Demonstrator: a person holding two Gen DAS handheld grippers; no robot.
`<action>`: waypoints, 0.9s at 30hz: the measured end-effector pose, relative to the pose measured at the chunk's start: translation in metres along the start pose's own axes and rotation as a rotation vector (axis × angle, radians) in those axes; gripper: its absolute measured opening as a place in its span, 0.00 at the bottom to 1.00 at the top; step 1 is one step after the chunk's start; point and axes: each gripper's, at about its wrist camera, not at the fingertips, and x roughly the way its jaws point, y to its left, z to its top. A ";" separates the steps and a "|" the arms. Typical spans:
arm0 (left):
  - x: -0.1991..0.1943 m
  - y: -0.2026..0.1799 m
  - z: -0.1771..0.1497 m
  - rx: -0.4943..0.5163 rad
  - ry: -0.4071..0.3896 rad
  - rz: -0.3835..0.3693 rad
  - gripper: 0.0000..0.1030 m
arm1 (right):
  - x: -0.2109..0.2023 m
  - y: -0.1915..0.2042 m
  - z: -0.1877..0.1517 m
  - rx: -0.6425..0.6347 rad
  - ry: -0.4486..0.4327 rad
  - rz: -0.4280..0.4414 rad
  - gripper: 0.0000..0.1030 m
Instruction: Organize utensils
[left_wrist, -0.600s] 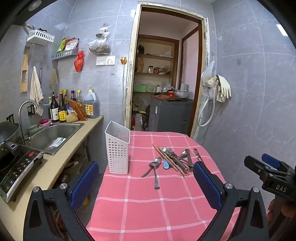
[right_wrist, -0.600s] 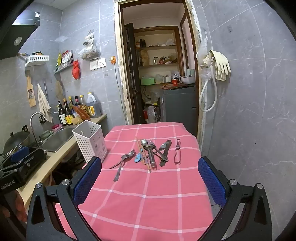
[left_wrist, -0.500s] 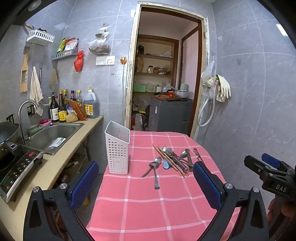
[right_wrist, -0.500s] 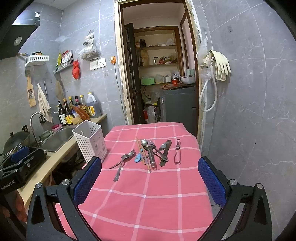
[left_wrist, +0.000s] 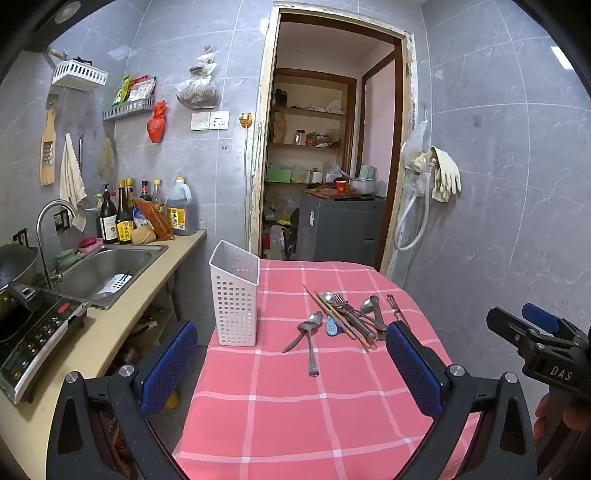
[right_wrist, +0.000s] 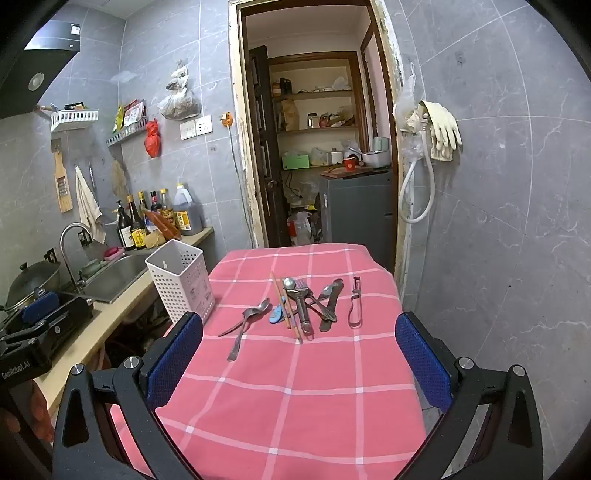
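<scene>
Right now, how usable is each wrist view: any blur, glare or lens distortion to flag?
Left wrist view: sharp, evenly lit, dark vignette corners; strong fisheye bends the brown door frame. Right wrist view: equally sharp; the metal cutlery pile on the pink checked tablecloth reads clearly, without glare.

Pink checked cloth (left_wrist: 295, 406) over counter, matt, woven. White perforated plastic caddy (left_wrist: 236, 295), smooth. Spoons (left_wrist: 310, 328) shiny metal. Chopsticks (right_wrist: 286, 306) wood. Sink (left_wrist: 107, 266) brushed steel. Wall tiles (left_wrist: 498, 184) glossy grey, marbled. Tool pads (left_wrist: 170, 365) blue, textured.

"DAS" on right gripper (left_wrist: 546, 354), "GenRobot.AI" (sideways) on left gripper (right_wrist: 22, 354)
</scene>
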 end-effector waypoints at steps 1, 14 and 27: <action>0.000 0.000 0.000 0.000 0.000 0.000 1.00 | 0.000 0.000 0.000 0.000 0.001 0.000 0.99; -0.003 0.000 -0.005 0.001 0.002 0.004 1.00 | 0.000 -0.003 0.000 0.000 0.000 0.000 0.99; 0.001 0.002 -0.004 0.005 0.005 0.008 1.00 | 0.004 0.004 0.000 -0.002 0.005 0.005 0.99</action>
